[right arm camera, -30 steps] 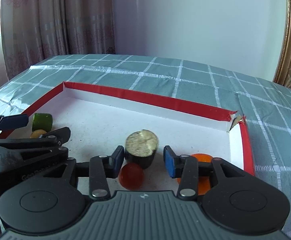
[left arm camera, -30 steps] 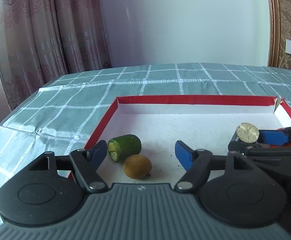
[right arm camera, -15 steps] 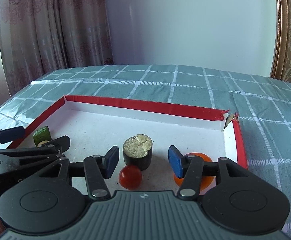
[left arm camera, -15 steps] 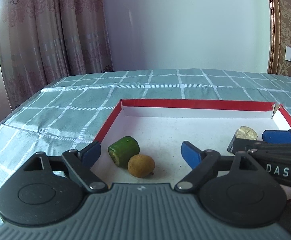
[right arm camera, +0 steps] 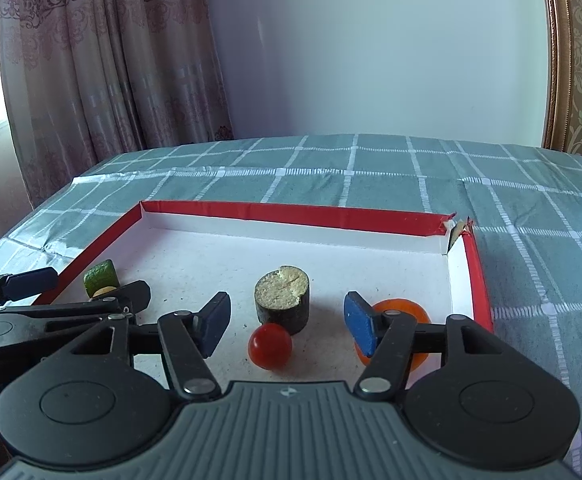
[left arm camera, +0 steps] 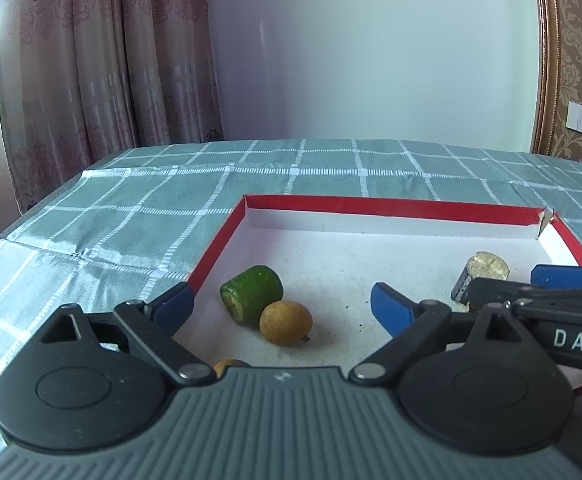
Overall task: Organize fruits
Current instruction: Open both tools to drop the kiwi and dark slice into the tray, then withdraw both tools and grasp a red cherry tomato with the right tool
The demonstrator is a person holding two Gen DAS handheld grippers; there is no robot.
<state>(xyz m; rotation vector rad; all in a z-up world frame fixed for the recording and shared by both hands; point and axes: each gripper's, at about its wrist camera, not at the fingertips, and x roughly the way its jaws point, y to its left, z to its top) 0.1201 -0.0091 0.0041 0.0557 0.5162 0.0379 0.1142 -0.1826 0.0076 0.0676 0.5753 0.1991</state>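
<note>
Likely light and slick, red tomato (right arm camera: 270, 345) wants a gentle mid-body pinch; both grippers' jaws just opened, empty.

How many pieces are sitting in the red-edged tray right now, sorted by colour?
Green: 1, the cucumber chunk
Brown: 2, the round brown fruit and a second one half hidden behind the left gripper's body
Dark-skinned: 1, the cut chunk
Red: 1, the cherry tomato
Orange: 1, the orange fruit
Total: 6 visible in the tray
</note>
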